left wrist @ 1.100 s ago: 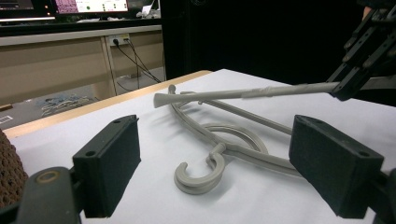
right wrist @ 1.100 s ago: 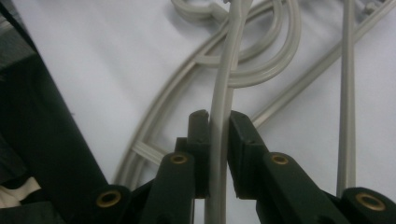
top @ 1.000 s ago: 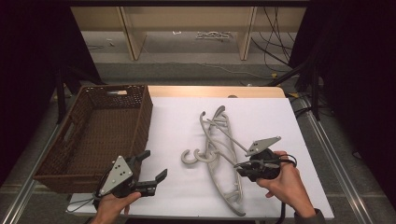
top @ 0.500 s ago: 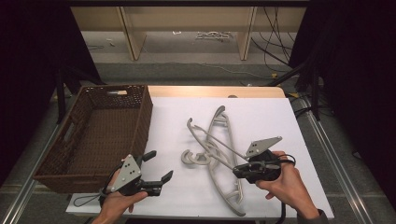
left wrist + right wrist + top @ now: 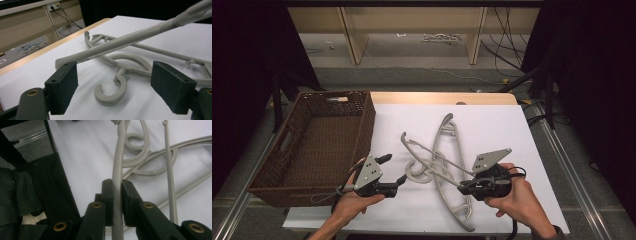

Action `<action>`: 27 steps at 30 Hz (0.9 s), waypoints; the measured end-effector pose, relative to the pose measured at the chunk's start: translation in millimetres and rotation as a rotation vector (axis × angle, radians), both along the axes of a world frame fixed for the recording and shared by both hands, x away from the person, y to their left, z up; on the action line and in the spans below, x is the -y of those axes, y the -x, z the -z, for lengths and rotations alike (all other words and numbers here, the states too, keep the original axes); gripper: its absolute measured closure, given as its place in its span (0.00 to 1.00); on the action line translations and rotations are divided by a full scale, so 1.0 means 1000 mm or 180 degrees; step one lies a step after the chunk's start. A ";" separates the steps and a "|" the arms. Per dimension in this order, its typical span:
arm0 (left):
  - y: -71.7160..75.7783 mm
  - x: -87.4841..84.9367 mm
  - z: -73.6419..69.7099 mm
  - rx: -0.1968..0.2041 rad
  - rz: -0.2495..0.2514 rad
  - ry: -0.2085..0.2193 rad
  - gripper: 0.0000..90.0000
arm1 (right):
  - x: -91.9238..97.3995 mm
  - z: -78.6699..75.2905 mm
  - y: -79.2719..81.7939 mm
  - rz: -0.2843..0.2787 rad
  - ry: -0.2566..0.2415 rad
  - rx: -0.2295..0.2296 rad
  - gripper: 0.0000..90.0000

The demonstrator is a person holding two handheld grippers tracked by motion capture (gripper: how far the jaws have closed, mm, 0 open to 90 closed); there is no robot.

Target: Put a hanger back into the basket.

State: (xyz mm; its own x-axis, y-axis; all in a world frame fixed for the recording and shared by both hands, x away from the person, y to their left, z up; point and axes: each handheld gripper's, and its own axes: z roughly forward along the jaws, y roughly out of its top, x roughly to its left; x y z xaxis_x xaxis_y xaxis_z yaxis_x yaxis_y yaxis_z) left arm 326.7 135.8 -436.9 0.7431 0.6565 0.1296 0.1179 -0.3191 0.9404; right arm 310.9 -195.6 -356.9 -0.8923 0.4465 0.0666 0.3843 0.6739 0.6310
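Observation:
Two grey plastic hangers lie crossed on the white table top. My right gripper is shut on the thin arm of one hanger, whose far end is raised off the table. In the right gripper view the pads press on that arm. The second hanger lies flat under it. My left gripper is open just left of the hook. Its jaws have just been closing a little and the pads grip nothing. The hook lies on the table just ahead of them.
A brown wicker basket stands at the left of the table, close behind my left hand. Bare white table lies to the right and at the back. Metal rails run along the table's sides.
My left gripper has moved right, toward the hangers' hooks. The held hanger's far end has swung to the left. My right hand has stayed in place.

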 end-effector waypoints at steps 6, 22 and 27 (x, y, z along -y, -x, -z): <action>-0.003 0.016 0.002 0.0092 0.0293 -0.0252 0.21 | -0.006 0.000 0.005 -0.0127 0.0056 0.0020 0.91; -0.012 0.025 -0.002 0.0204 0.1224 -0.0732 0.61 | -0.017 0.001 0.011 -0.0516 0.0099 -0.0018 0.91; -0.010 0.025 -0.016 0.0456 0.1431 -0.1089 0.72 | -0.014 0.000 0.010 -0.0667 0.0059 0.0039 0.90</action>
State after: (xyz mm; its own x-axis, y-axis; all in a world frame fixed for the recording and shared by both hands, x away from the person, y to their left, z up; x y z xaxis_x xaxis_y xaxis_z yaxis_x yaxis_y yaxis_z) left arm 337.2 111.1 -421.1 0.8986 0.1837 0.3985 -0.2202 -0.5968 0.7716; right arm 300.4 -181.5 -356.6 -0.9665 0.2521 0.0488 0.2270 0.7499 0.6214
